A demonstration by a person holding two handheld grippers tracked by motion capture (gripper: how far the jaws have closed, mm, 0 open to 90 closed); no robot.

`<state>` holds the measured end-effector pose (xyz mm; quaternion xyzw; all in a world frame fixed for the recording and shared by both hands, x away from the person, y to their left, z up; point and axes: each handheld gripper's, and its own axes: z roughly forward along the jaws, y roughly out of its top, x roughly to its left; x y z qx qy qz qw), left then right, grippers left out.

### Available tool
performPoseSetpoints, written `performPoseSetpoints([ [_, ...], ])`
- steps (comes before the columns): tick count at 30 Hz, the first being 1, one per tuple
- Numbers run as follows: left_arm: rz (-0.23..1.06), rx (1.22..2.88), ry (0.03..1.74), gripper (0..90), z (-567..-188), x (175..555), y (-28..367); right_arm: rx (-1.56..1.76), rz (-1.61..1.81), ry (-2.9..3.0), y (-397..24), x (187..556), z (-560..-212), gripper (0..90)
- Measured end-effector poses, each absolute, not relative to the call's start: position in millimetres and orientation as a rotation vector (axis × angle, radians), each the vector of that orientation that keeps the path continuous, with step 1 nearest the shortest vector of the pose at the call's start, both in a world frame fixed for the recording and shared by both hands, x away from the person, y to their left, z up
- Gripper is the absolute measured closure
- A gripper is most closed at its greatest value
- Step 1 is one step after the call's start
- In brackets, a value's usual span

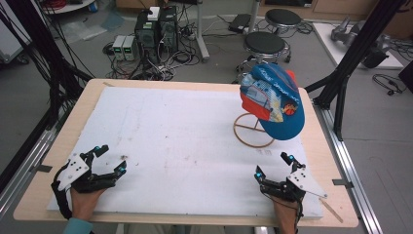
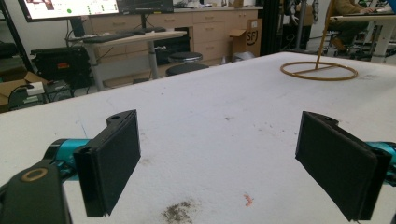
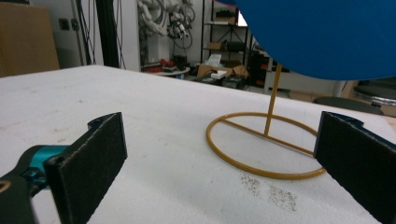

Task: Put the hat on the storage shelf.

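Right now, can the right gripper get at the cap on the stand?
Probably yes. The right gripper is open and faces the cap on its yellow wire stand, with bare white mat between them.

Grey floor (image 1: 370,122), black stools (image 1: 264,44), computer towers (image 1: 156,29)

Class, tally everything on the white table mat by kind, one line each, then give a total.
Caps: 1, blue cap perched on the stand
Wire stands: 1, yellow stand
Hand-held tools: 2, left tool and right tool, both with jaws apart
Total: 4
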<state>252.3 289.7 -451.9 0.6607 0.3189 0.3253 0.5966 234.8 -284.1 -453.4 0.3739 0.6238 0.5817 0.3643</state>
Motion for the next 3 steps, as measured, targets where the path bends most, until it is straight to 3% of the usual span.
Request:
performPoseSetpoints([
  [3, 0.765, 1.529, 0.733, 14.2, -452.1, 251.2, 290.1, 0.954, 1.512, 1.597, -285.3, 233.9, -454.0, 1.6],
])
